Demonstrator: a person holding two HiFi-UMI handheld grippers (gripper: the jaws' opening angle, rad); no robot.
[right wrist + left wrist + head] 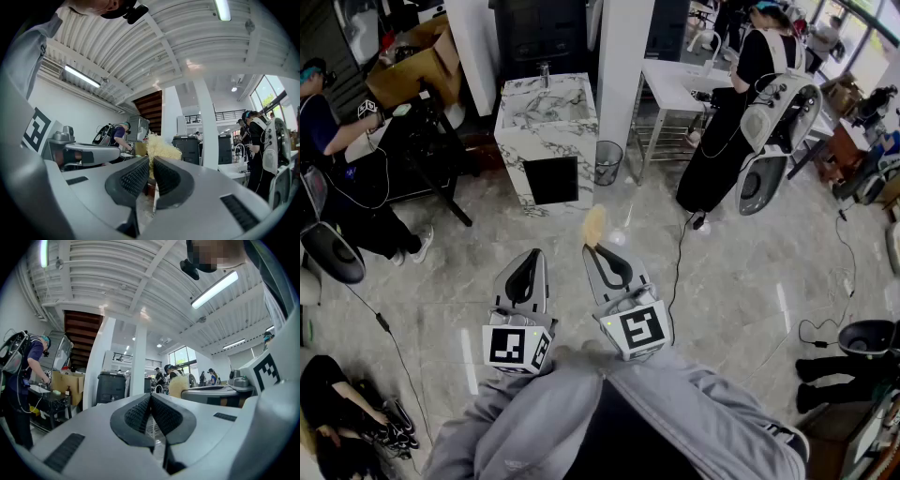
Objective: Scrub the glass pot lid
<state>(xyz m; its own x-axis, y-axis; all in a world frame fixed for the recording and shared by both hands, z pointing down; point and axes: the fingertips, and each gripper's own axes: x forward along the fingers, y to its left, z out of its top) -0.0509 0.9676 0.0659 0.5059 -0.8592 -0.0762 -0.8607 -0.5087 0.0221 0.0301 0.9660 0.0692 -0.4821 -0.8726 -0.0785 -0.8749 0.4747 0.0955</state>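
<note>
1. Glass pot lid: no view shows it.
2. Scrubber [594, 228]: pale yellow, fibrous. It sticks out past the tips of the right tongs [598, 253], in the air over the floor [487, 262]. In the right gripper view the scrubber [161, 146] fans out just beyond the tips, with strands running down into the gap.
3. Right tongs [151, 161]: nearly pressed together, pinching the base of the scrubber. Marker cube [637, 328] sits at the rear.
4. Left tongs [532, 255]: just beside the right ones, roughly parallel, pointing the same way. In the left gripper view the left tongs [151, 395] are pressed together pad to pad with nothing between them. They have their own marker cube [517, 345].
5. Both are held close in front of the wearer; grey sleeves [581, 422] fill the bottom of the head view.
6. Ahead of the tips stands a marble-pattern sink cabinet [546, 131], with a white pillar [623, 66] to its right and a wire waste basket [607, 161] at the pillar's base.
7. Right of the pillar, a person in black [722, 131] wearing a backpack rig stands at the front edge of a white desk [675, 80].
8. Far left, a person in dark blue [328, 141] stands at a black desk [422, 131], with a cardboard box [417, 61] behind it.
9. A black cable [680, 272] trails across the floor to the right of the tongs.
</note>
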